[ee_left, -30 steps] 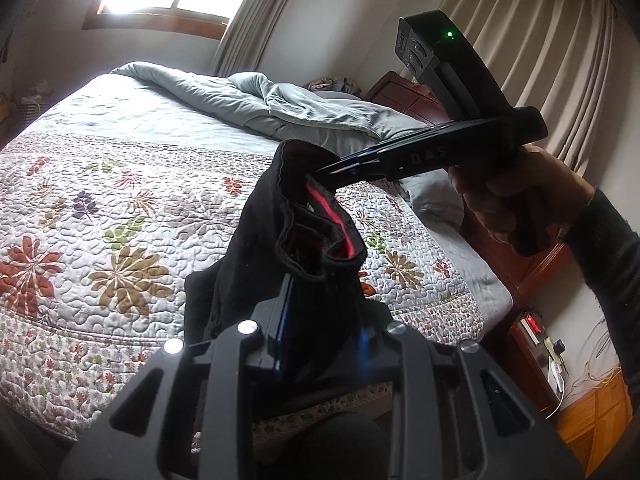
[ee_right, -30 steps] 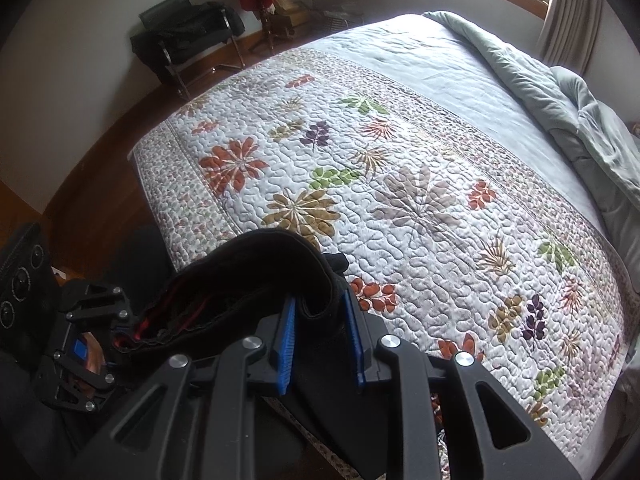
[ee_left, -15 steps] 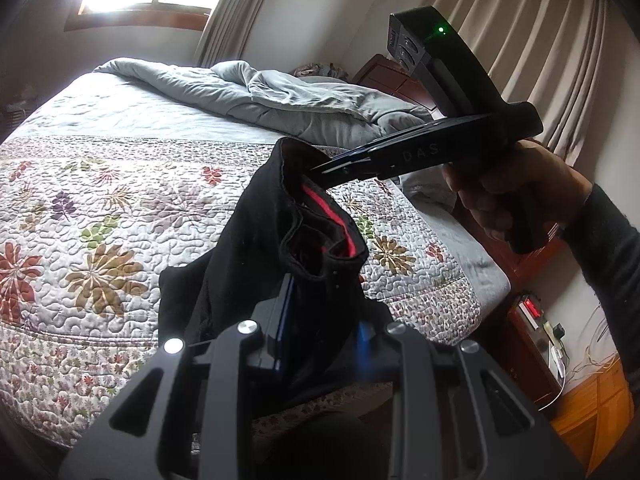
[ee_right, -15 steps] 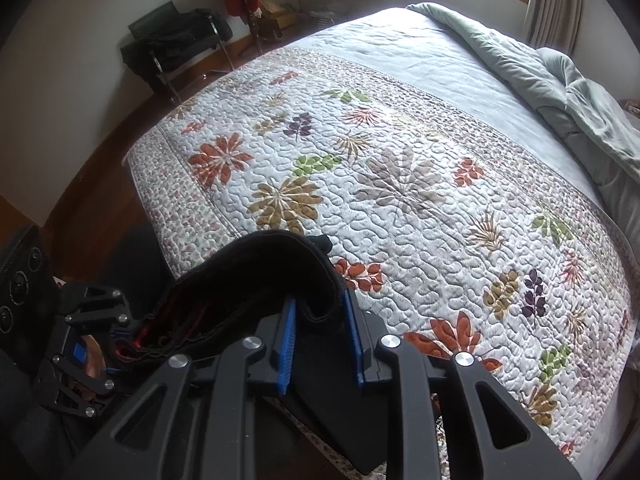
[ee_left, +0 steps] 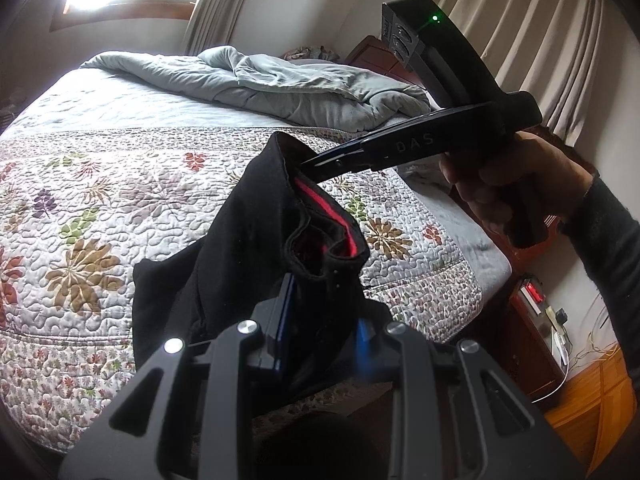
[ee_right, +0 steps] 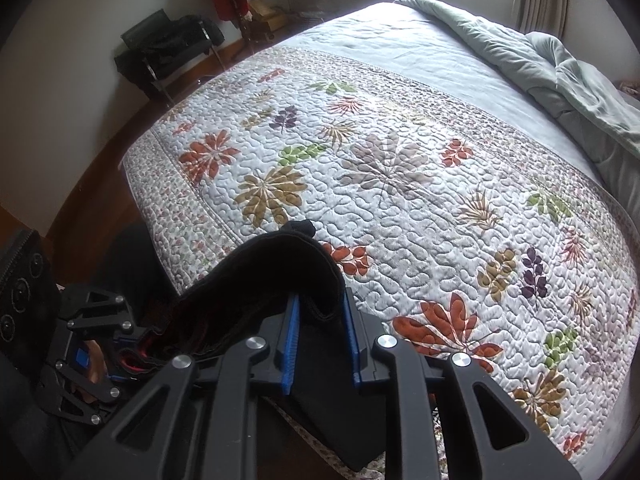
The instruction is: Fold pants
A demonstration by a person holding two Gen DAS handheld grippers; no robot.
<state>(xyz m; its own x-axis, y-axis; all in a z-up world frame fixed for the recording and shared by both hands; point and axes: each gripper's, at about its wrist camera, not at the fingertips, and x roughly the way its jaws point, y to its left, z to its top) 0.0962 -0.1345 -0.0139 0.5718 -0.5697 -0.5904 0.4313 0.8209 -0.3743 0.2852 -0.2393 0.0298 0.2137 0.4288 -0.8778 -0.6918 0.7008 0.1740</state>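
Your left gripper [ee_left: 320, 312] and right gripper [ee_right: 322, 332] each pinch the black pants [ee_left: 256, 216] waistband, held above the near edge of the flowered quilt [ee_right: 400, 160].

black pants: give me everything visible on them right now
The pants are black, soft knit-looking fabric with a red band inside the open waistband. They are bunched, not yet folded, and held up above the floral quilt. The left gripper clamps one part of the waist, the right gripper another; the rest hangs down over the near edge of the bed.
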